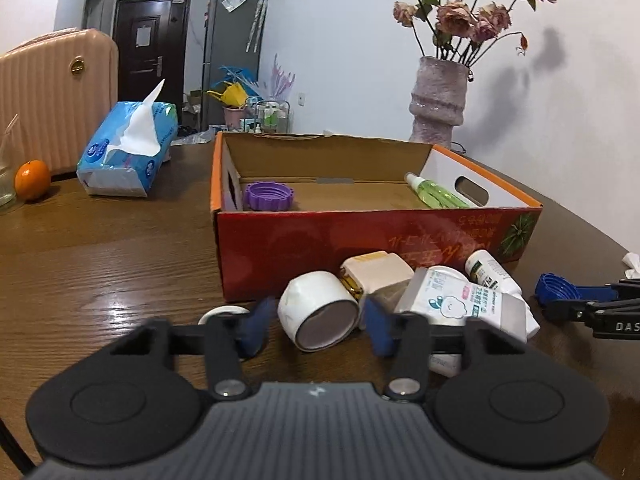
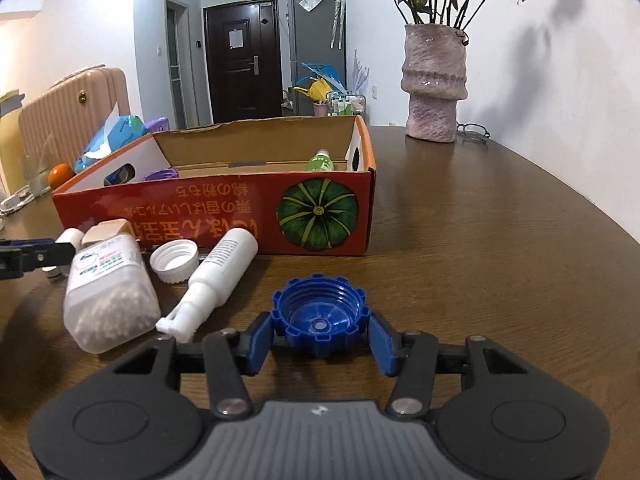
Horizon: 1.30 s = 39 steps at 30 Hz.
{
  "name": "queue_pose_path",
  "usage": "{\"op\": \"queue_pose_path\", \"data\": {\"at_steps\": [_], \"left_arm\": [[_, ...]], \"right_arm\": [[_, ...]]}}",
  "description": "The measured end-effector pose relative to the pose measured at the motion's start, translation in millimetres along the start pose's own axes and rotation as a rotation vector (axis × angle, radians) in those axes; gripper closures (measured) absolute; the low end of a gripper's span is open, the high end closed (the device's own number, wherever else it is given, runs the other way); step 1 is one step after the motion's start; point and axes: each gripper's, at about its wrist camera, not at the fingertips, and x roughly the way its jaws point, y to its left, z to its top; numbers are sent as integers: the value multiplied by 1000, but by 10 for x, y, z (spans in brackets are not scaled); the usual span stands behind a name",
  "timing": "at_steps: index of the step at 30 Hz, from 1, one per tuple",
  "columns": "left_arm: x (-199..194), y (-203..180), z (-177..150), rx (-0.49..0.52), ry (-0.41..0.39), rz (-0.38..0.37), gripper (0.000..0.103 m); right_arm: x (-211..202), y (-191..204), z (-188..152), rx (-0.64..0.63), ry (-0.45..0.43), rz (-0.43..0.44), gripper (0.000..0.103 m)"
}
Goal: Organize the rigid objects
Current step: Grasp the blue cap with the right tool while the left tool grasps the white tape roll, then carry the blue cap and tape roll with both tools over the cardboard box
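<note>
My left gripper [image 1: 318, 318] is shut on a white cylinder [image 1: 316, 304] that lies on its side on the wooden table, a blue pad against each flank. My right gripper [image 2: 320, 330] is shut on a blue notched screw cap [image 2: 320, 308], which rests open side up on the table. An open red cardboard box [image 1: 360, 240] stands just behind; it holds a purple cap [image 1: 269, 196] and a green spray bottle [image 1: 438, 194]. Against its front wall lie a beige-capped bottle [image 1: 380, 272], a cotton-swab container [image 2: 108, 292], a white cap [image 2: 175, 260] and a white spray bottle [image 2: 220, 276].
A blue tissue pack [image 1: 128, 148], an orange [image 1: 33, 180] and a pink suitcase [image 1: 56, 96] are at the far left. A pink vase of dried roses [image 1: 438, 100] stands behind the box, with glasses [image 2: 474, 132] beside it. Bare table [image 2: 500, 240] spreads to the right.
</note>
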Motion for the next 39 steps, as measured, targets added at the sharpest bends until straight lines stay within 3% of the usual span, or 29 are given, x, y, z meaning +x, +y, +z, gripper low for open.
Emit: {"op": "queue_pose_path", "data": {"at_steps": [1,2,3,14,19,25,32,39], "left_arm": [[0,-12,-8,3,1,22,78],[-3,-26,-19,16,0,50,95],[-20,-27,-24,17,0,55,98],[-749,-308,-296,-54,-31,69,99],[-1117,-471,-410,-26,-38,63,99],[-1528,-613,-411,-3,-107,56,99],[-1777,-688,-441,-1,-144,31,98],[-1705,-642,-296,33,-162,20,99]], "right_arm": [[-37,1,-18,5,-2,3,52],[-85,2,-39,10,-6,6,52],[-139,1,-60,15,-10,9,52],[-725,-12,-296,41,-57,24,52],[-945,37,-378,36,-81,47,52],[-1320,146,-443,22,-145,69,52],[-1602,303,-543,-27,-188,49,52],[-1612,409,-476,-68,-205,54,52]]}}
